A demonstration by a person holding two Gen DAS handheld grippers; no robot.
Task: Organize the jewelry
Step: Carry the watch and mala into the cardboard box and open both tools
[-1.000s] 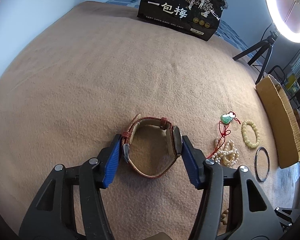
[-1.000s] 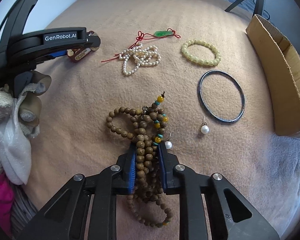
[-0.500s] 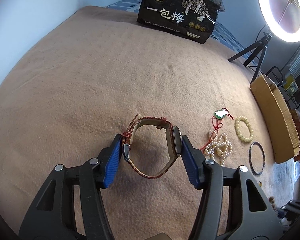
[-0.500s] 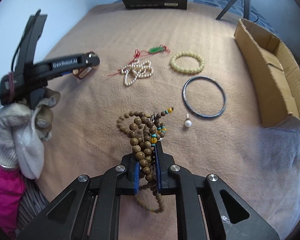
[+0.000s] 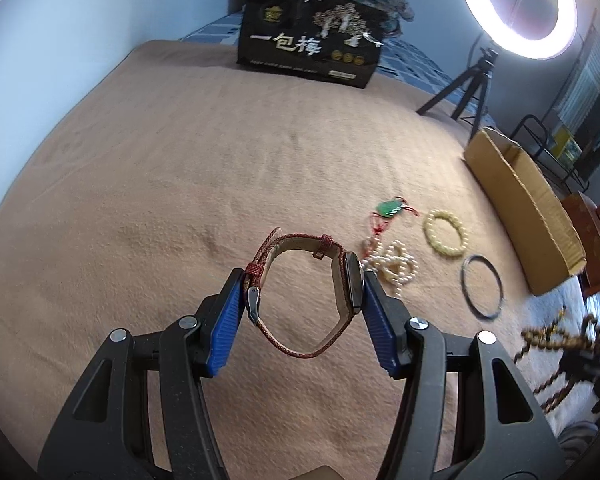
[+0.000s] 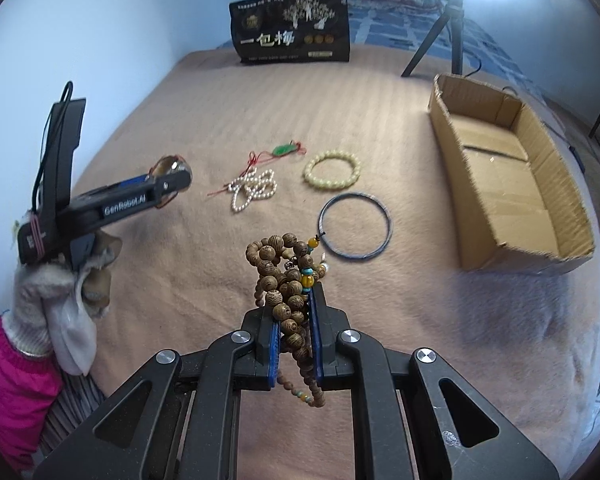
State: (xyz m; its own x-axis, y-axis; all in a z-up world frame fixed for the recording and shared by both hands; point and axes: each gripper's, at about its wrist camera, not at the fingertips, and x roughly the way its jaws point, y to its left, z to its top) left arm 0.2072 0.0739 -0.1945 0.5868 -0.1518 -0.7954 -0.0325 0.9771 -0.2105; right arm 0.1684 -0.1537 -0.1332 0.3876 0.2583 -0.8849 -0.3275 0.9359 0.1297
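Tongs: left [image 5: 305, 298] one watch [image 5: 350, 280], right [image 6: 296, 312] one bead string [image 6: 284, 276].

Bangle [image 6: 355, 225] lies between pearl strand [image 6: 252, 190] and box [image 6: 512, 188].

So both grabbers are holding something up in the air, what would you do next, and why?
Probably carry the wooden beads right to the cardboard box and let go over it. The right gripper is shut on them, they hang off the blanket, and the box stands open and looks empty. The left gripper could follow with its watch.
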